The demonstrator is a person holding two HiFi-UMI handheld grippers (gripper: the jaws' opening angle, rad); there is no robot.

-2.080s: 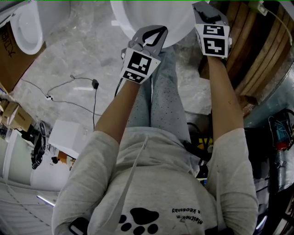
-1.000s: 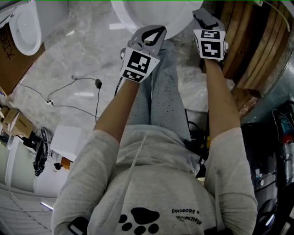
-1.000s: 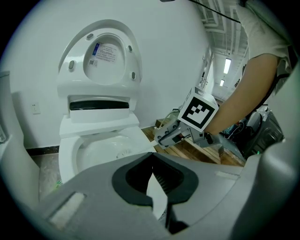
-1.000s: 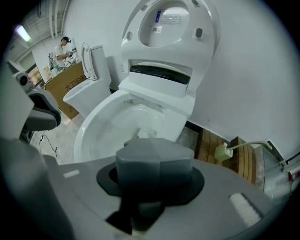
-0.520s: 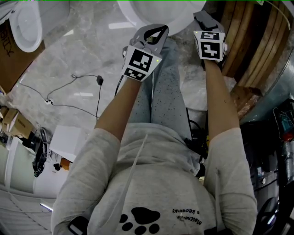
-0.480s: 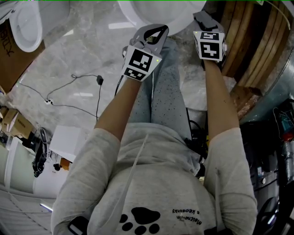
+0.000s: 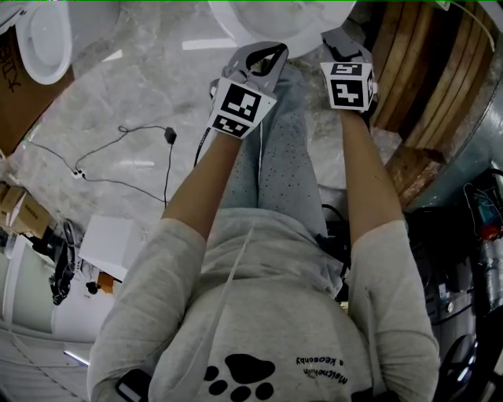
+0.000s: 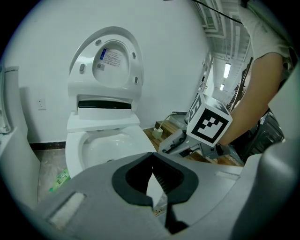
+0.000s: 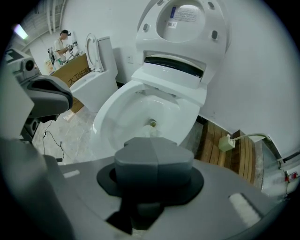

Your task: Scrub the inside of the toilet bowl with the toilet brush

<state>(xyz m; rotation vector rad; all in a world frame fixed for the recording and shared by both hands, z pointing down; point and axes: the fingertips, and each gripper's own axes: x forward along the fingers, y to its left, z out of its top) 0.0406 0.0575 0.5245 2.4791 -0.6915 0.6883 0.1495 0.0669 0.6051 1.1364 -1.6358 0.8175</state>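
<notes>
Both shut on nothing: left tongs (image 8: pixel 151 159), right tongs (image 9: pixel 153 154), held just short of the open toilet bowl (image 9: pixel 140 110). No toilet brush in any view. Reach in now and I'd just bang bare tongs against the bowl.

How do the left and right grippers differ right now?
Position: left gripper sits before the toilet bowl rim, above the person's leg; right gripper is off the bowl's right side, by the wooden boards. Left gripper's jaws meet at the tips, leaving a gap behind; right gripper's jaws close flat along one seam. Both are shut and empty.
</notes>
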